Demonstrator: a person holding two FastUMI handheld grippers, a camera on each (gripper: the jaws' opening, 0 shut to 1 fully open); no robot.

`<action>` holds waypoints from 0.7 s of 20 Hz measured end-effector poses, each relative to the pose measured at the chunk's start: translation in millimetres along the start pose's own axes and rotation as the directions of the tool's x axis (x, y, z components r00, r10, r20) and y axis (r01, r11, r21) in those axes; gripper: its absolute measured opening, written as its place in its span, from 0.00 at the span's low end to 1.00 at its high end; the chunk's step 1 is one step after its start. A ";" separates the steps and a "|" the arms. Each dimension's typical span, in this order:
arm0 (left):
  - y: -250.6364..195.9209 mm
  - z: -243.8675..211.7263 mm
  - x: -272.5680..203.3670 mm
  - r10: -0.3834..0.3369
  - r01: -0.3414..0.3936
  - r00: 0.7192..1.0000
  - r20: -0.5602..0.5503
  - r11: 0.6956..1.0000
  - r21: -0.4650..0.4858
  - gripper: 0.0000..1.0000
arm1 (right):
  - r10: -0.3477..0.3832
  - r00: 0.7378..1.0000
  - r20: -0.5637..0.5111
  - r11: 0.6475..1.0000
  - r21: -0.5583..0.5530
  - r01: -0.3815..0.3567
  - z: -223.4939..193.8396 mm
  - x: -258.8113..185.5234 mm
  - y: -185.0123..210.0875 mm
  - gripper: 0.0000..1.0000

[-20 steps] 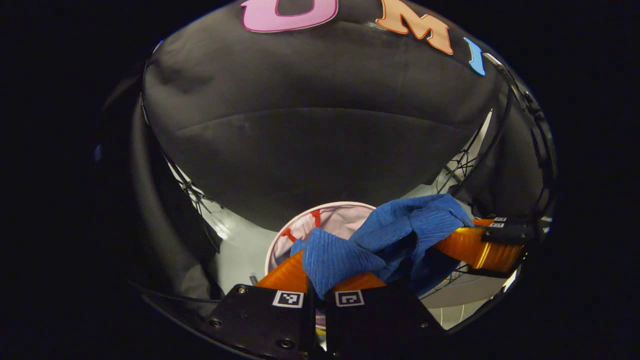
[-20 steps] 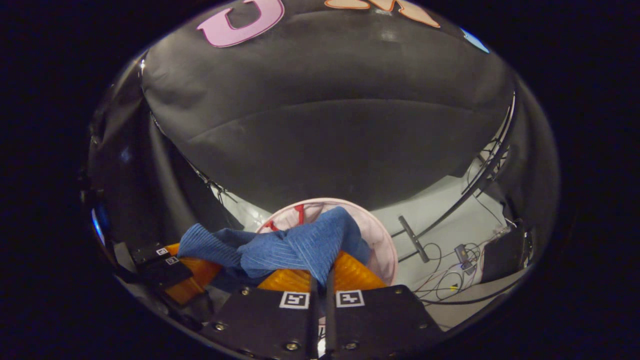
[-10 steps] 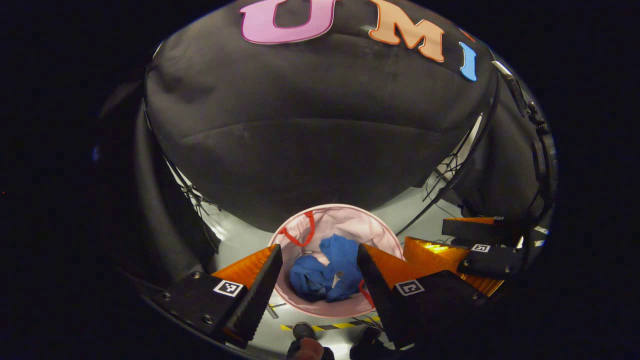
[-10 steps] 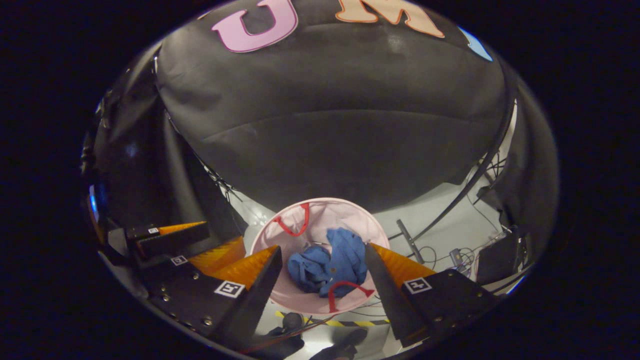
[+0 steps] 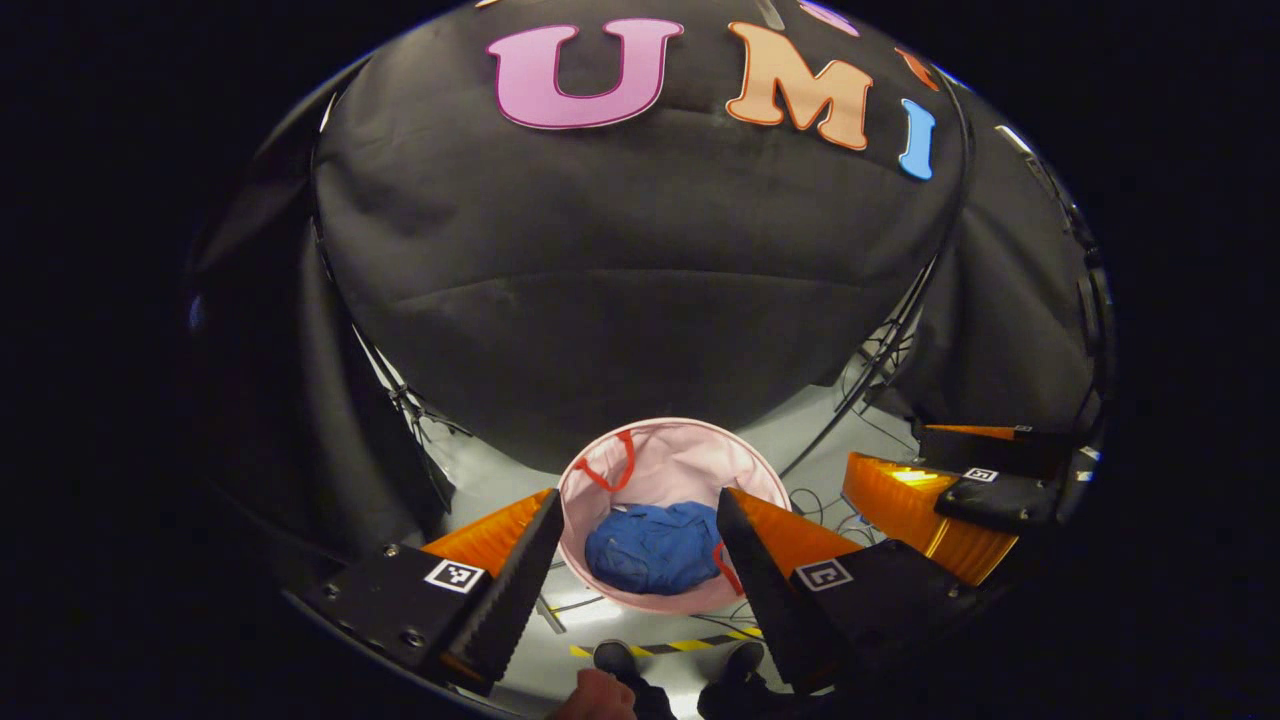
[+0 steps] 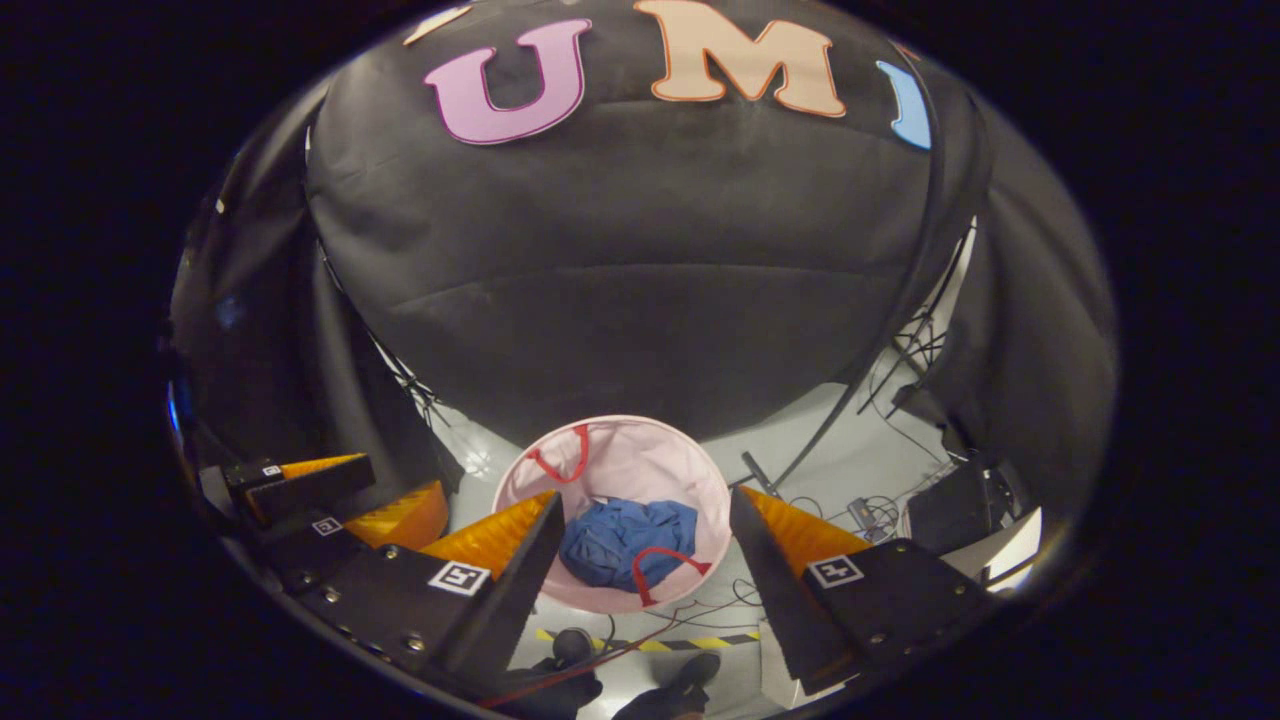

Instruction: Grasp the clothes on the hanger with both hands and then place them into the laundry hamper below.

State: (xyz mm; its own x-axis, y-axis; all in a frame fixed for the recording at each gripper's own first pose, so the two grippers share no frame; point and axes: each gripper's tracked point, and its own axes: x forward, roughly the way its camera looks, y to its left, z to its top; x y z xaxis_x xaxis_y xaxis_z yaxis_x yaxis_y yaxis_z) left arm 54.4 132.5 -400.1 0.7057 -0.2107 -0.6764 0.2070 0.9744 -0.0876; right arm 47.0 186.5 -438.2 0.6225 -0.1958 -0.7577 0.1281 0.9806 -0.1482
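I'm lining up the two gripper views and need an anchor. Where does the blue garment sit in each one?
Left gripper view: the blue garment lies low and centre, inside the pink hamper, between that gripper's open fingers.
Right gripper view: the garment lies low and just left of centre, inside the hamper, under a red handle.
Shared landmark: the yellow-and-black floor tape just below the hamper.

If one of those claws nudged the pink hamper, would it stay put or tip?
The hamper looks like thin fabric, so it is probably light and would likely slide or cave in. The blue clothes lying crumpled at its bottom may steady it a little.
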 end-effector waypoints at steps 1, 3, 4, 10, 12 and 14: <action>-0.1 -3.8 -6.8 -0.013 0.013 1.000 -0.003 1.000 0.008 0.97 | -0.007 1.000 0.000 1.000 0.012 0.007 -4.1 -7.5 -0.4 0.99; 3.7 -3.7 -21.8 -0.015 0.015 1.000 0.004 1.000 0.021 0.98 | -0.012 1.000 0.007 0.999 0.037 0.012 -7.2 -21.3 -2.0 1.00; 6.2 -1.5 -30.9 -0.012 0.011 1.000 0.016 1.000 0.016 0.97 | -0.014 1.000 0.016 0.999 0.043 0.013 -5.7 -29.7 -5.7 0.99; 18.0 1.3 -82.7 0.084 -0.082 0.992 0.099 0.996 -0.029 0.98 | 0.020 0.995 0.094 0.999 0.024 -0.022 4.1 -89.0 -30.2 1.00; 15.1 4.8 -103.1 0.107 -0.101 0.986 0.129 0.994 -0.052 0.98 | 0.036 0.992 0.120 0.999 0.027 -0.039 8.6 -110.5 -37.4 1.00; 13.1 3.7 -123.0 0.132 -0.126 0.980 0.145 0.991 -0.055 0.98 | 0.052 0.989 0.135 0.998 0.019 -0.055 8.6 -128.5 -44.8 0.99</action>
State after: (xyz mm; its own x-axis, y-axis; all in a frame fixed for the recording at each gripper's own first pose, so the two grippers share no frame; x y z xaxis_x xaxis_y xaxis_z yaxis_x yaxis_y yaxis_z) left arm -27.2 170.9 -315.4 0.8179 -0.0890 -0.5685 0.0793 0.9960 -0.0418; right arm -32.1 167.6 -328.8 0.7272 -0.1434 -0.6713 0.1085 0.9897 -0.0938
